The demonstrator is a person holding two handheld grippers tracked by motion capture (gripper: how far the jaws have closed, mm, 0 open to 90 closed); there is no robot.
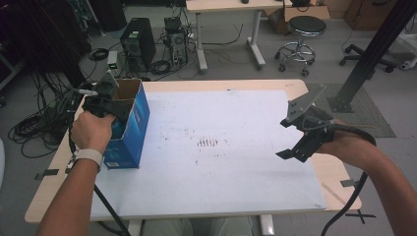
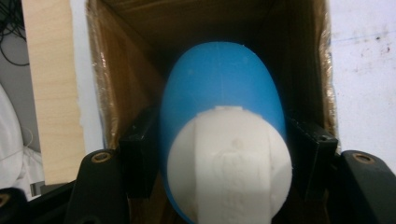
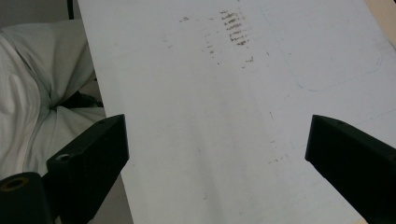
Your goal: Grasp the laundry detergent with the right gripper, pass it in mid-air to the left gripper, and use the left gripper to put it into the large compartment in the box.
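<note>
1. At the table's left edge, the left gripper (image 1: 101, 105) pinches a blue-and-white bottle (image 2: 224, 135) over the open blue box (image 1: 132, 123).
2. Bottle's long axis points straight down into the box (image 2: 112, 84) (mouth directly below it).
3. Right gripper (image 1: 300, 130), jaws spread and empty, hovers well apart at the right.

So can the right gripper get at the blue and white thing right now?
Probably not. The left gripper is shut on the blue and white object down inside the blue cardboard box, whose walls surround it. The right gripper, open, hangs over the table's far side.
</note>
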